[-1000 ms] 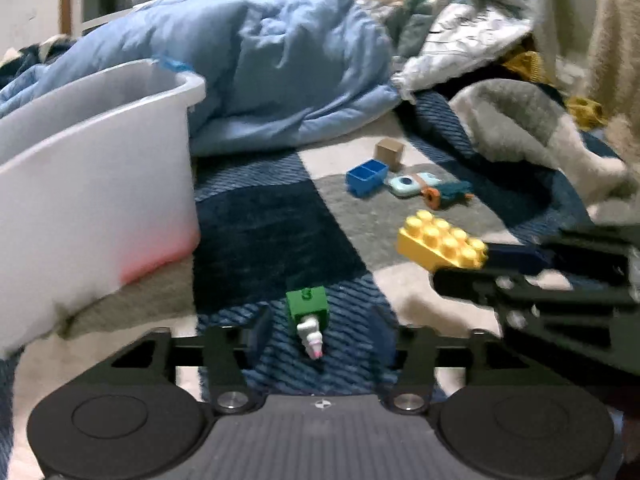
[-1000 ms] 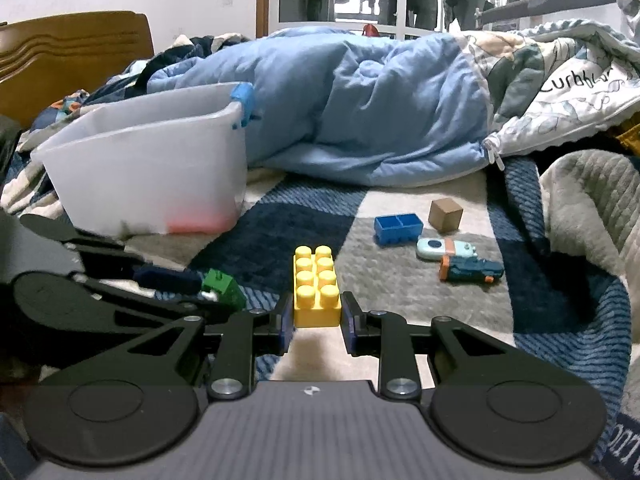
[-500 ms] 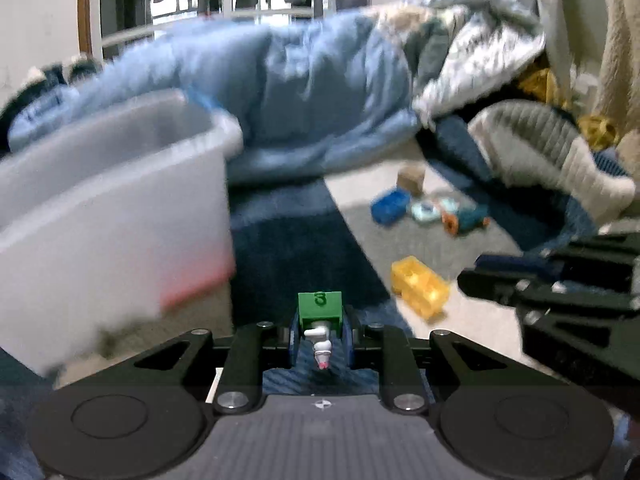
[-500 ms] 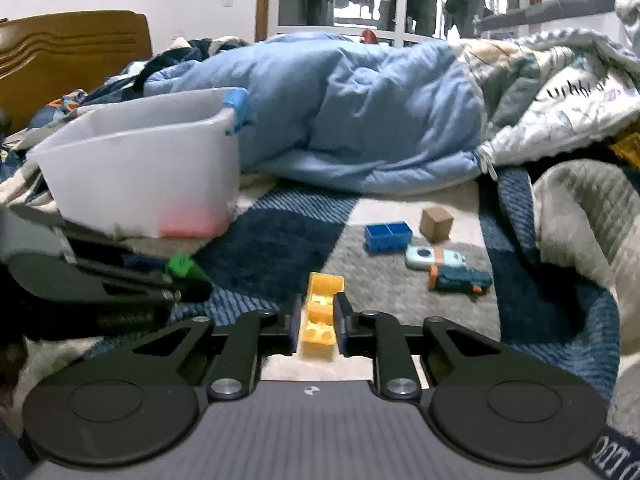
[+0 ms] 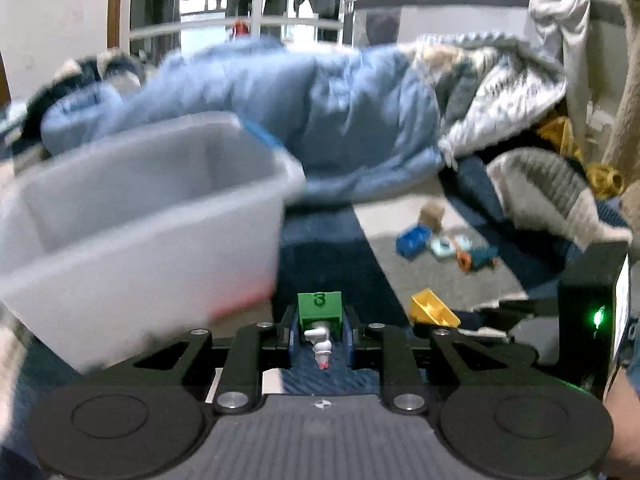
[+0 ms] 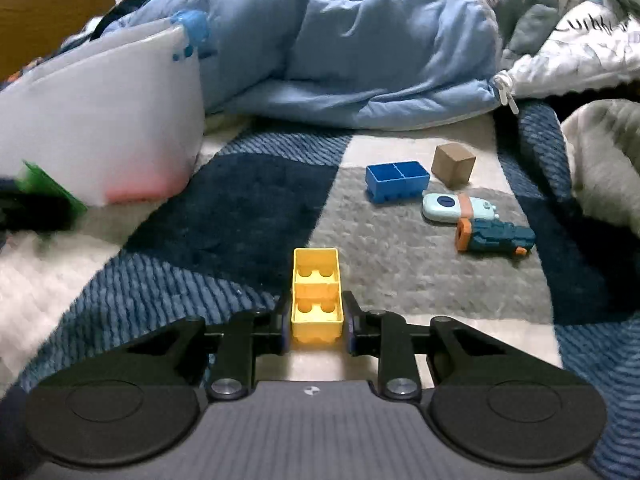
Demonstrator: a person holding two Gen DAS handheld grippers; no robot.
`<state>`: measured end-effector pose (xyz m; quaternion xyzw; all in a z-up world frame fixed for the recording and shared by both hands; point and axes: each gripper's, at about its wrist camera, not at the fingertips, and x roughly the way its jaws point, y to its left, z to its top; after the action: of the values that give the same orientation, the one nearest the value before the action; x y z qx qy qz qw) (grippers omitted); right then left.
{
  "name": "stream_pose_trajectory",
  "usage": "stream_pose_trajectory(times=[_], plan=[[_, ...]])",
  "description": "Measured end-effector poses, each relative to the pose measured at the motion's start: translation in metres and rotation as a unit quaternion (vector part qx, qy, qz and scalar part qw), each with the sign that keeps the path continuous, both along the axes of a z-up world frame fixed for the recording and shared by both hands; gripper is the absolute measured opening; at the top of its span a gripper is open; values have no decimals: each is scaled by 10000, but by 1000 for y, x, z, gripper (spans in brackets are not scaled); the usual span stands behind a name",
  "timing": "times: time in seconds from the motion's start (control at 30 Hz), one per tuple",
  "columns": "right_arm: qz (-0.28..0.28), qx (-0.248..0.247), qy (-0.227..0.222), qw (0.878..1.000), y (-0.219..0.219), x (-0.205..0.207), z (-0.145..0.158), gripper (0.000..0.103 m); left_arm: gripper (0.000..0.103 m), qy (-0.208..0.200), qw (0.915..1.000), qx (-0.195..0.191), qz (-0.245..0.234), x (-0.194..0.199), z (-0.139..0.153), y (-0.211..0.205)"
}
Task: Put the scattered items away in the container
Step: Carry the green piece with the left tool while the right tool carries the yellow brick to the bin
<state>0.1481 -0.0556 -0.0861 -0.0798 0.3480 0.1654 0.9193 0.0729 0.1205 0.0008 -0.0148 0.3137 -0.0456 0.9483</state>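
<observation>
My left gripper is shut on a small green block with a white figure hanging below it, lifted off the bed. The white plastic bin stands just ahead to the left, its open top in sight. My right gripper is shut on a yellow brick, hollow underside up, raised over the checked blanket. The same yellow brick shows at the right in the left wrist view. In the right wrist view the bin is at far left, the green block blurred beside it.
On the blanket lie a blue brick, a brown cube, a pale blue toy and a teal-and-orange toy. A blue duvet is heaped behind; a grey knit blanket bulges at right.
The left gripper closed on the green block and lifted it toward the bin. The right gripper closed on the yellow brick, tipped it underside up and raised it.
</observation>
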Motion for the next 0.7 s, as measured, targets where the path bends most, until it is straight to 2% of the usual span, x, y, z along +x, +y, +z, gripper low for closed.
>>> stream_pose_trajectory(times=[0.13, 0.23, 0.33, 0.47, 0.7], plan=[[21, 194, -434, 9989, 7, -7, 29, 27, 24, -378, 9986, 245, 271, 2, 40, 20], [186, 314, -876, 9955, 21, -12, 65, 27, 24, -574, 9953, 523, 573, 6, 59, 39], [399, 479, -1323, 9893, 38, -18, 103, 27, 24, -657, 9927, 527, 865, 13, 71, 62], [782, 578, -1613, 9821, 71, -17, 131, 27, 24, -618, 9898, 483, 1192, 26, 72, 90], [1286, 538, -1593, 9773, 126, -1, 133, 27, 24, -336, 9869, 453, 1510, 50, 45, 126]])
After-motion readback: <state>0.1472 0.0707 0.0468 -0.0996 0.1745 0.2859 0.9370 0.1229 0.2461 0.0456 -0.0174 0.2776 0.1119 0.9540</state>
